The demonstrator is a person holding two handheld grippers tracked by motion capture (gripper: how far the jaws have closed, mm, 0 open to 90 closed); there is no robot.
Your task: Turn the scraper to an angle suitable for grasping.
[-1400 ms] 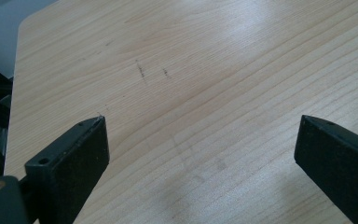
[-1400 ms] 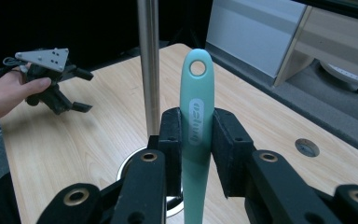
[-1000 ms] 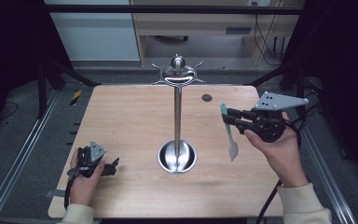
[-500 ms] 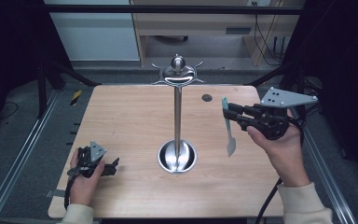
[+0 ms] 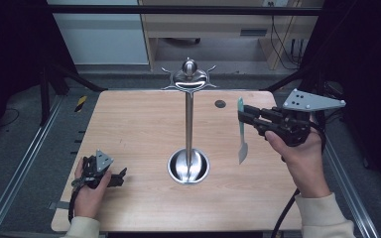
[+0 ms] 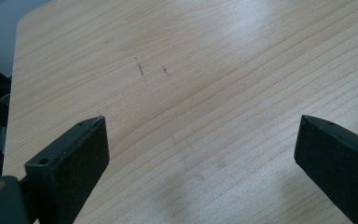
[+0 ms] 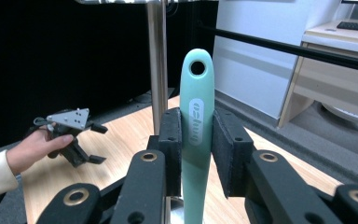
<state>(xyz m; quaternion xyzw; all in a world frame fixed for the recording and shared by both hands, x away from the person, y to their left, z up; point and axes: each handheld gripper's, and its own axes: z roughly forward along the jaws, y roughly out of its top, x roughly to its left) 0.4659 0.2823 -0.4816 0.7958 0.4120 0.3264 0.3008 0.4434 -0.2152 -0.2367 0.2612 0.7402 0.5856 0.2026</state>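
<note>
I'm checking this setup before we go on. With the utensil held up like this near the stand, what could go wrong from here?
1. The right gripper pinches the green utensil only at its handle; the long blade end hangs free and could swing or slip.
2. The stand is tall and thin on a small round base; a bump from the utensil might tip it.
3. The hanging hole is small, so missing a hook seems likely.

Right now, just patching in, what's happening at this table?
A person works two handheld grippers at a wooden table. The right gripper is shut on a mint-green utensil, held up off the table with its blade end hanging down, to the right of a metal hook stand. The left gripper rests open at the table's near left, holding nothing.
</note>
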